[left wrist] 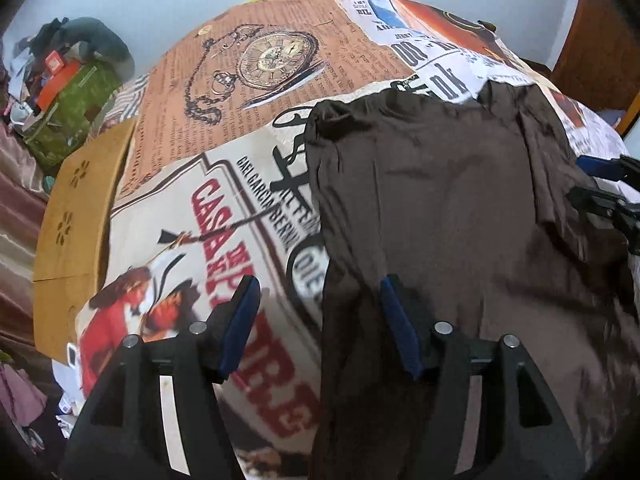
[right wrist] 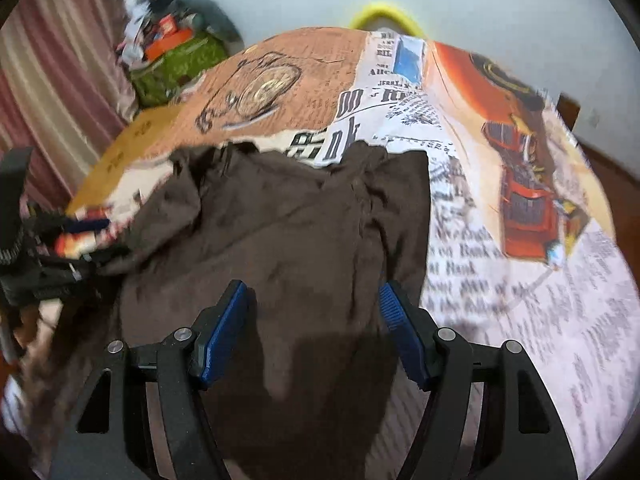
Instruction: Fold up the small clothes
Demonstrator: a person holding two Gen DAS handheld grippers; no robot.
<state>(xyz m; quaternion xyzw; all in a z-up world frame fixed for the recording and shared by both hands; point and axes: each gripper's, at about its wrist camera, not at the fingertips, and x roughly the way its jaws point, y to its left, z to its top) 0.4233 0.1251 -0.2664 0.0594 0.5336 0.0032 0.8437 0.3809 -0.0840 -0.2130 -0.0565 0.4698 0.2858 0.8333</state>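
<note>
Printed collage tablecloth (left wrist: 192,152) over table, cardboard box (left wrist: 76,216) at left edge, left gripper (left wrist: 318,320) jaws spread, empty, astride brown garment's (left wrist: 460,208) left hem, garment rumpled mid-table, right gripper (right wrist: 314,320) spread above it, pinching nothing.

Printed tablecloth (left wrist: 208,128) covers the table; a cluttered green bag (left wrist: 76,120), maybe fabric, sits far left beside striped curtains (right wrist: 52,60).
</note>
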